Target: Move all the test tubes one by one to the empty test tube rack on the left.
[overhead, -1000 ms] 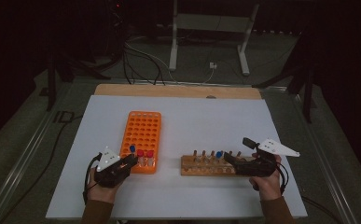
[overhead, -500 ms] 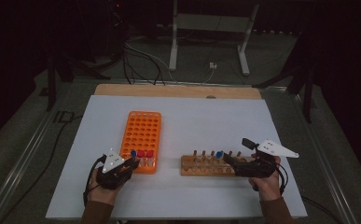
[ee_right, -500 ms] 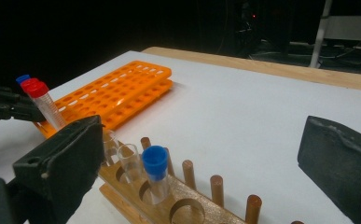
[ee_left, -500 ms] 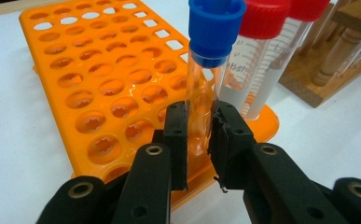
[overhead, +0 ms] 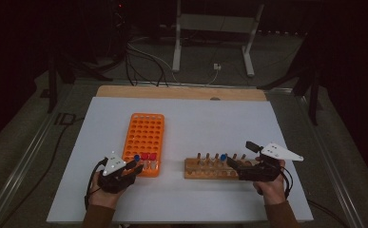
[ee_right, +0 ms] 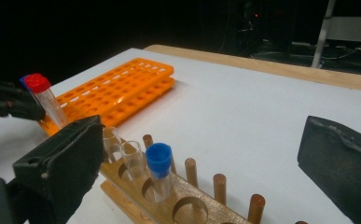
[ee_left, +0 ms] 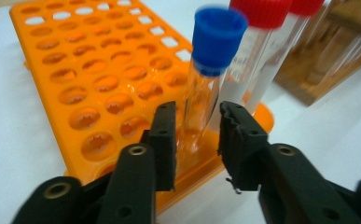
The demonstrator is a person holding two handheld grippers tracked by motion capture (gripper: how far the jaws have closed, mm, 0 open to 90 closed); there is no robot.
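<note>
An orange tube rack (overhead: pixel 143 135) lies left of centre on the white table. In its near row stand a blue-capped tube (ee_left: pixel 215 42) and two red-capped tubes (ee_left: pixel 262 18). My left gripper (ee_left: pixel 197 112) is open, its jaws flanking the blue-capped tube's clear body with a thin gap on each side. To the right is a wooden rack (overhead: pixel 210 170) holding another blue-capped tube (ee_right: pixel 159 161) and uncapped clear tubes (ee_right: pixel 122 151). My right gripper (ee_right: pixel 206 140) is wide open at that rack's right end (overhead: pixel 231 164), with nothing held.
The white table top (overhead: pixel 210 118) has a wooden strip along its far edge (overhead: pixel 181 92). Behind it are dark floor, cables and a metal stand (overhead: pixel 210 28). Most holes of the orange rack (ee_left: pixel 89 70) hold nothing.
My right gripper has edged slightly left along the wooden rack. The left hand has hardly moved at the orange rack's near corner.
</note>
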